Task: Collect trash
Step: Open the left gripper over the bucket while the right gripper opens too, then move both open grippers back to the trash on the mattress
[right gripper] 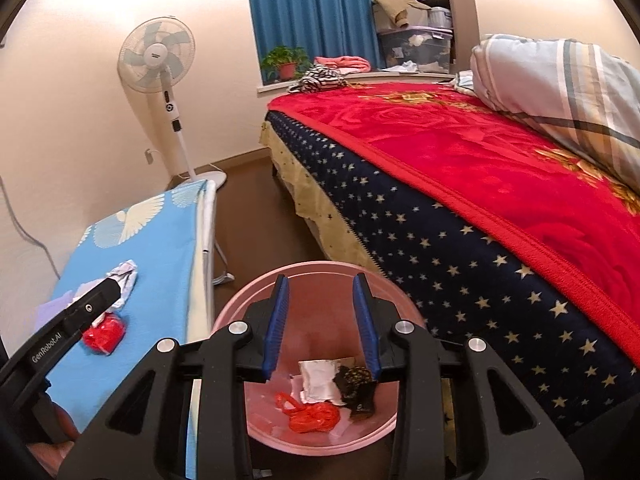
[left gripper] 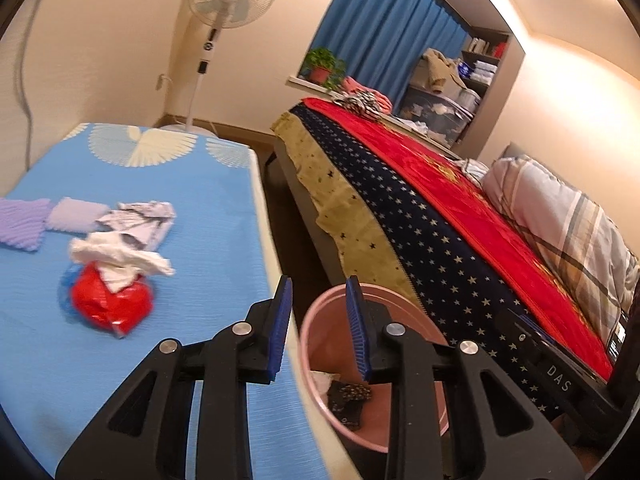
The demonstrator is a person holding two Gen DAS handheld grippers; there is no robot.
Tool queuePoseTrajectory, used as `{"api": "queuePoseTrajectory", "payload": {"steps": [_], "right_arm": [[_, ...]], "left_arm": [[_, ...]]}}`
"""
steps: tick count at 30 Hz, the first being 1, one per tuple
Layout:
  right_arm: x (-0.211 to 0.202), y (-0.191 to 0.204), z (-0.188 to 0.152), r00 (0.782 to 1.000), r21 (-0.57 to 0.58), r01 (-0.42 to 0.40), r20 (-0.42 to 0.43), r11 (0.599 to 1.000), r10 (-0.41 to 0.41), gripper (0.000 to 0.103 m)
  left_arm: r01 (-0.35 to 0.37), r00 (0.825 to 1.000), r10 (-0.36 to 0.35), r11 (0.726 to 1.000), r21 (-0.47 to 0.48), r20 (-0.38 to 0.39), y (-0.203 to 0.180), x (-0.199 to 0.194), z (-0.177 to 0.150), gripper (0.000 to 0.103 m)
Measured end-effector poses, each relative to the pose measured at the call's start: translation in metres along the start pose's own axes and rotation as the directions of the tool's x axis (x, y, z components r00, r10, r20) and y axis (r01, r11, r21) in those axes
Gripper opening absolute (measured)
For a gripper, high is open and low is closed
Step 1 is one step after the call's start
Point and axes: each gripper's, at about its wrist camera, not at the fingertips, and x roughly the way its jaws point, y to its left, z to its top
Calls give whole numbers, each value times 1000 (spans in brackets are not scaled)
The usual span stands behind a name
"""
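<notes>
Pink bin (right gripper: 320, 276) sits on the floor btwn the blue tabletop (left gripper: 180, 208) and the bed (right gripper: 460, 152), and your right claw (right gripper: 322, 322) hangs right over its mouth. Its blue pads stand apart w/ nothing btwn them. Inside the bin you've got an orange-red bag (right gripper: 310, 414), a white packet (right gripper: 320, 378) and a dark wrapper (right gripper: 358, 390), all lying on the bottom, touching or nearly so.

Your left claw (left gripper: 320, 328) is over the tabletop's near edge, one finger above the blue cover, the other above the bin rim (left gripper: 310, 320). Pads are apart here too, nothing held. In the right view you can see this claw's black body coming in from the lower left, its tip in front of the trash pile.

Trash left on the tabletop: a red bag (left gripper: 112, 306) w/ crumpled white tissue (left gripper: 120, 258) on top of it, and a printed paper scrap (left gripper: 140, 216) just behind, touching the tissue. Two pale purple cloths (left gripper: 48, 218) lie beside that, toward the left edge. Pile is blurred in the left view, so finer detail can't be told.

Background: standing fan (left gripper: 230, 0) by the wall, blue curtain (left gripper: 384, 28), potted plant (left gripper: 322, 64) on the sill, striped pillow (right gripper: 560, 92) on the bed's red blanket.
</notes>
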Motion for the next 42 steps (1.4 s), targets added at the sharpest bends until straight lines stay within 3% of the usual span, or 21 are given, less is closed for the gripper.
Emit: {"api": "queuePoseTrajectory", "payload": {"steps": [11,19,25,32,39,42], "right_arm": [[-3,42,-8,992,-42,-129,9,991,129,34],[12,80,-16,967,-58,-254,-17,966,253,34],[33,108,-20,939,-54,-343,-48,938,340,34],[64,145,-32,892,-73,-447,-112,892,438,34],[101,174,-43,841,-22,-519,-193,855,506,34],[111,181,-42,836,-10,-524,-199,852,512,45]], "left_arm": [[-98,994,100,994,-47,32,48,-35,2,27],[-213,974,219,972,-96,54,86,-51,3,27],[-278,957,286,951,-136,43,111,-51,2,27],[-347,933,358,925,-156,42,129,-48,3,27],[-374,922,387,906,-197,29,146,-44,6,27],[-378,921,390,905,-196,22,148,-40,7,27]]}}
